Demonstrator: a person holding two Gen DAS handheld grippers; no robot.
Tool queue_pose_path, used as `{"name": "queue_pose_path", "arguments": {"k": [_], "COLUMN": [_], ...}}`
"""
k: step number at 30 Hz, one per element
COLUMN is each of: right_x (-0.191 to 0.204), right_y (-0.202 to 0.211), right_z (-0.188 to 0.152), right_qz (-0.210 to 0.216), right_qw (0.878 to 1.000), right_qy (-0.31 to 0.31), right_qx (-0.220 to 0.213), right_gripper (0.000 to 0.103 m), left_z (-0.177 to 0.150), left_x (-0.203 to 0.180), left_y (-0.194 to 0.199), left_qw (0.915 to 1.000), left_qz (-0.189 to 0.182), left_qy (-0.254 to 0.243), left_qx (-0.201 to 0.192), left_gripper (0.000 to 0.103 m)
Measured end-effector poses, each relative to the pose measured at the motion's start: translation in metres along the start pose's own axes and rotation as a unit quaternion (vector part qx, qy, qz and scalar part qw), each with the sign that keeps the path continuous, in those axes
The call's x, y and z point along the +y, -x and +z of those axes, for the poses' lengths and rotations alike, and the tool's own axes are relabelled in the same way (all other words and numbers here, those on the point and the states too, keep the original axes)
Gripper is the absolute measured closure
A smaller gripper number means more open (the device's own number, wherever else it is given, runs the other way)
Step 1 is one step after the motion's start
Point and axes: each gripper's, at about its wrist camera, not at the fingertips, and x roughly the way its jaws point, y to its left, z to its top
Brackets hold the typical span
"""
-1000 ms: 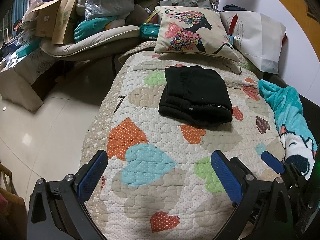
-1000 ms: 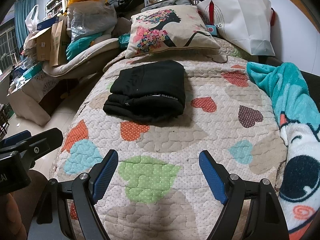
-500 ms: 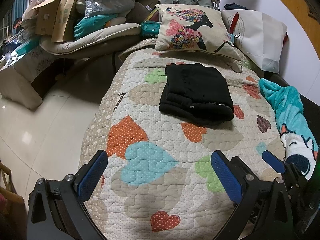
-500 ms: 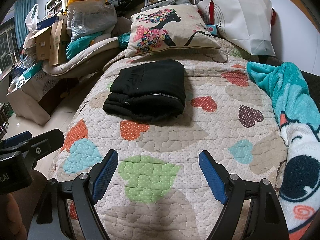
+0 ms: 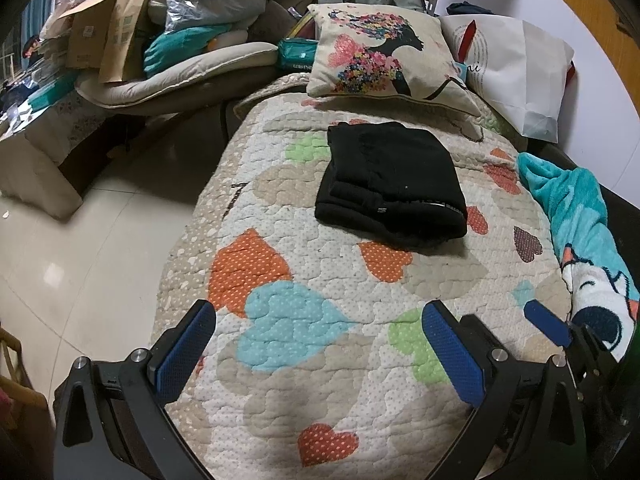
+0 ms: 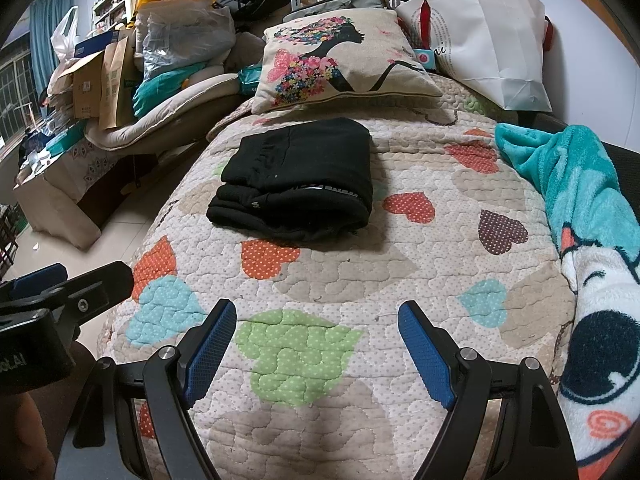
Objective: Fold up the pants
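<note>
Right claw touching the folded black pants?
Apart. The right wrist view shows the open right claw well short of the folded black pants, with bare heart-print quilt between them.

Both wrist views are moderately bright under soft indoor light from overhead. The tiled floor (image 5: 72, 240) carries a pale glare patch at nine o'clock in the left view. The folded black pants (image 5: 390, 184) cast a soft shadow on the heart quilt (image 5: 320, 280) along their near edge, and their folds are nearly lost in darkness. Fisheye bending curves everything toward the rim, with black vignette corners. Focus is sharp centrally, softening slightly at the edges.
</note>
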Motion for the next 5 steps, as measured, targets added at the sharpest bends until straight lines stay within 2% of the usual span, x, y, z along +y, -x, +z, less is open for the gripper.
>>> {"name": "queue_pose_path", "arguments": {"k": [5], "right_x": [-0.009], "right_y": [-0.012], "right_z": [-0.003], "right_qz": [-0.012], "right_qw": [1.000], "right_qy": [-0.010], "right_qx": [0.021], "right_gripper": [0.016], "left_z": [0.008], "left_x": [0.004], "left_y": [-0.026], "left_qw": [0.9996], "left_qz": [0.008], "left_qy": [0.008], "left_qx": [0.025], "left_gripper": [0.000]}}
